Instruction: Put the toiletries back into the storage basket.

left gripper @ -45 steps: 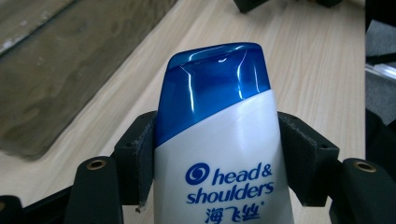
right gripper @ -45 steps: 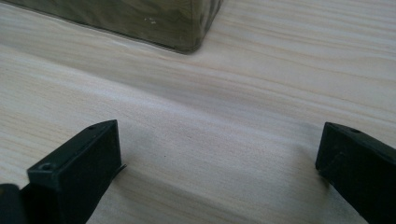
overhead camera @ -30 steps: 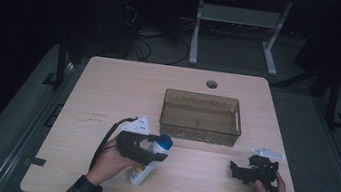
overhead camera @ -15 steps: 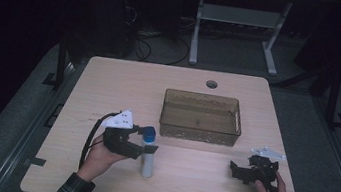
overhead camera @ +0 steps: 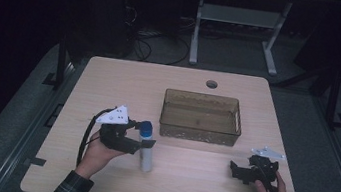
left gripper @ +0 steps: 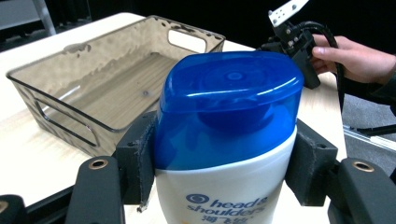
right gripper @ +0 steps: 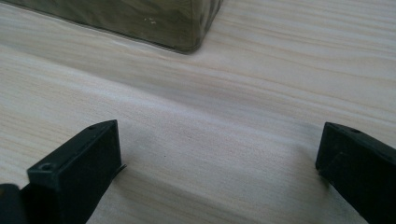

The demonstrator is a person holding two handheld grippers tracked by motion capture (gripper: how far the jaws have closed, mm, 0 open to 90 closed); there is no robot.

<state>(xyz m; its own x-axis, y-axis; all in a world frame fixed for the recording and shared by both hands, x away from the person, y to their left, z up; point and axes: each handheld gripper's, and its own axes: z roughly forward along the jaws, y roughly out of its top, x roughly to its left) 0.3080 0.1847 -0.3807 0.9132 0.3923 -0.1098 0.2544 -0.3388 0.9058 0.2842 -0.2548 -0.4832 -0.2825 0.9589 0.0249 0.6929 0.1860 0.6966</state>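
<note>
A white shampoo bottle (left gripper: 224,186) is wearing a glossy blue cap (left gripper: 229,100) and blue lettering. The bin (overhead camera: 201,116) is showing smoky translucent brown. The table (overhead camera: 110,82) is showing pale wood grain. A sleeve (overhead camera: 69,190) is showing dark plaid.

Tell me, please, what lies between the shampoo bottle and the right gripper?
Bare tabletop separates the shampoo bottle from the right gripper, in the high view.

shampoo bottle (overhead camera: 146,145) | white, blue cap | upright | beside tray (overhead camera: 199,130)

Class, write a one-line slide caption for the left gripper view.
Left gripper clamps a blue-capped shampoo bottle before a clear brown bin.
</note>
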